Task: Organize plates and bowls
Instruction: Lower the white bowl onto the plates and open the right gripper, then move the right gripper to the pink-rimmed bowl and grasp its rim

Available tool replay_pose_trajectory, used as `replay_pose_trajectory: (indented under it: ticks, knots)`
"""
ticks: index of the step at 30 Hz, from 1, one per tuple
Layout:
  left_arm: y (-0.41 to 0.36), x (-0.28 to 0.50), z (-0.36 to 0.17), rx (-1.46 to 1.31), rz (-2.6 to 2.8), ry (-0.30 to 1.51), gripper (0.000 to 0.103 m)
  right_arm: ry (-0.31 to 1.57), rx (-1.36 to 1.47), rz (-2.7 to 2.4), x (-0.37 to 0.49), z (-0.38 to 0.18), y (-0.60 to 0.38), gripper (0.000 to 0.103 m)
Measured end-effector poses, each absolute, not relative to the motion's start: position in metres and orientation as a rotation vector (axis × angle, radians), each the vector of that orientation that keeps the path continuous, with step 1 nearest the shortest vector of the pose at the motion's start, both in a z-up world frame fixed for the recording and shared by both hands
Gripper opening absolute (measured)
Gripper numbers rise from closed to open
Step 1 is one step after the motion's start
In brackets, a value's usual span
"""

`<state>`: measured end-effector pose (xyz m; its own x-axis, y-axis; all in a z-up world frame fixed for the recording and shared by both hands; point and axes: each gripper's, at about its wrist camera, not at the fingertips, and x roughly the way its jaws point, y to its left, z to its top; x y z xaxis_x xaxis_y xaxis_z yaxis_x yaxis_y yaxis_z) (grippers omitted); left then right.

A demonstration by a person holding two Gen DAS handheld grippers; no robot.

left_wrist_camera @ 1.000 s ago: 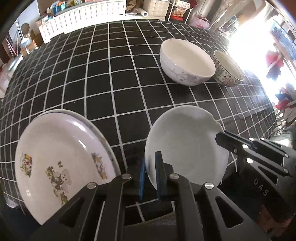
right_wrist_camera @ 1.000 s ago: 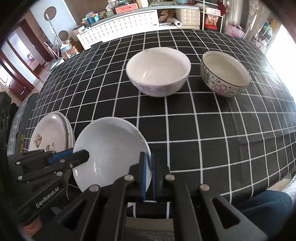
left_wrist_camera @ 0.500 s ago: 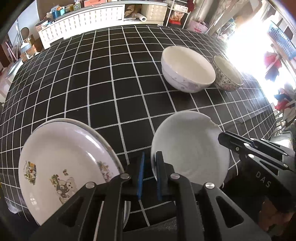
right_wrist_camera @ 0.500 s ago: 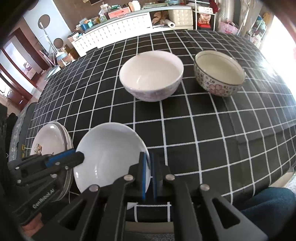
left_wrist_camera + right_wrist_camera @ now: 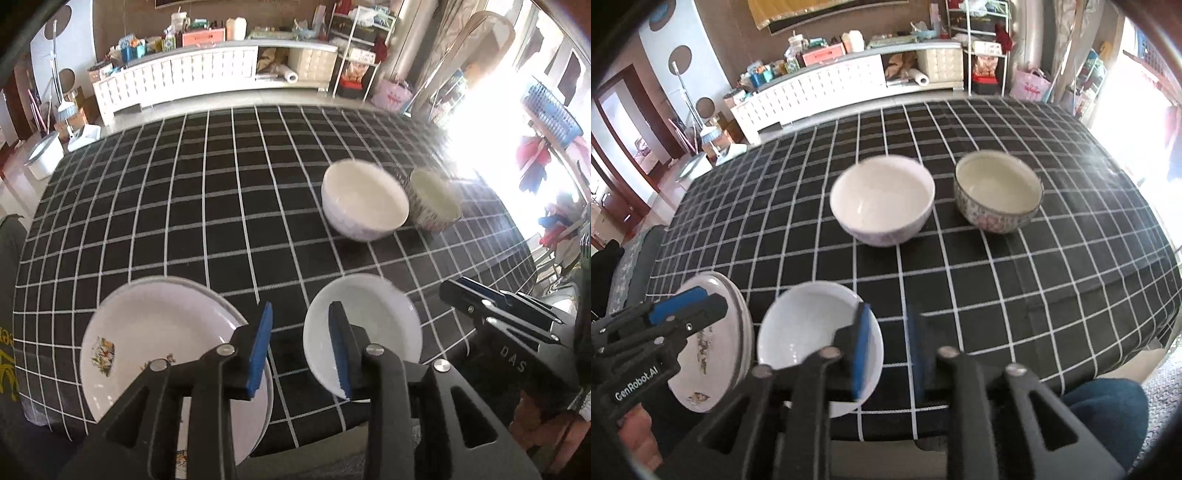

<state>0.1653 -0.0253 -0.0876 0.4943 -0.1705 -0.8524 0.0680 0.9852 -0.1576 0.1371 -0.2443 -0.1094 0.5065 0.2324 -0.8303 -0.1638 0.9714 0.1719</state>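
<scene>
Both grippers are wide and hold nothing.
The small white plate (image 5: 364, 328) sits on the table (image 5: 221, 221), at 3 o'clock from the plate stack (image 5: 162, 343), ready to be stacked.

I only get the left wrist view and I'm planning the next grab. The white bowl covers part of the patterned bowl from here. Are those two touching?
Observer: No. In the right wrist view the white bowl and the patterned bowl stand apart, with a strip of tablecloth showing between them.
Operator: And the right gripper? I only see it side-on, so I can't tell if it's open.
Observer: It's open. The right gripper has its jaws spread, and its left finger overlaps the right rim of the plain white plate in the picture. I can't tell whether it touches the plate.
</scene>
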Motion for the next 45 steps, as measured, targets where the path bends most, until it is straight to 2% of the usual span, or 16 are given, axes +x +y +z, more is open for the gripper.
replay_pose_trajectory:
  ticks: [3, 5, 8, 11, 14, 24, 35, 43, 45]
  knots:
    - [-0.026, 0.166, -0.075, -0.1, -0.147, 1.016, 0.039, 0.967, 0.075, 0.249, 0.135, -0.092, -0.246, 0.055]
    - [-0.027, 0.168, -0.069, -0.08, -0.142, 1.001, 0.046, 0.931, 0.073, 0.265, 0.135, -0.078, -0.246, 0.061]
    - [-0.029, 0.179, -0.062, -0.084, -0.139, 0.99, 0.048, 0.907, 0.064, 0.28, 0.14, -0.064, -0.248, 0.065]
    - [-0.031, 0.188, -0.05, -0.076, -0.139, 0.972, 0.048, 0.904, 0.06, 0.288, 0.151, -0.053, -0.25, 0.066]
    - [-0.034, 0.196, -0.038, -0.064, -0.134, 0.955, 0.056, 0.898, 0.063, 0.305, 0.161, -0.044, -0.252, 0.066]
    - [-0.04, 0.248, -0.02, -0.073, -0.138, 0.999, 0.056, 1.042, 0.123, 0.359, 0.215, -0.041, -0.253, 0.067]
    - [-0.038, 0.321, -0.049, -0.159, -0.182, 1.19, 0.056, 1.318, 0.272, 0.362, 0.291, -0.089, -0.264, 0.067]
    - [-0.054, 0.342, -0.085, -0.133, -0.212, 1.268, 0.056, 1.341, 0.265, 0.356, 0.313, -0.109, -0.261, 0.066]
    - [-0.056, 0.346, -0.096, -0.134, -0.212, 1.282, 0.05, 1.344, 0.242, 0.361, 0.316, -0.115, -0.259, 0.062]
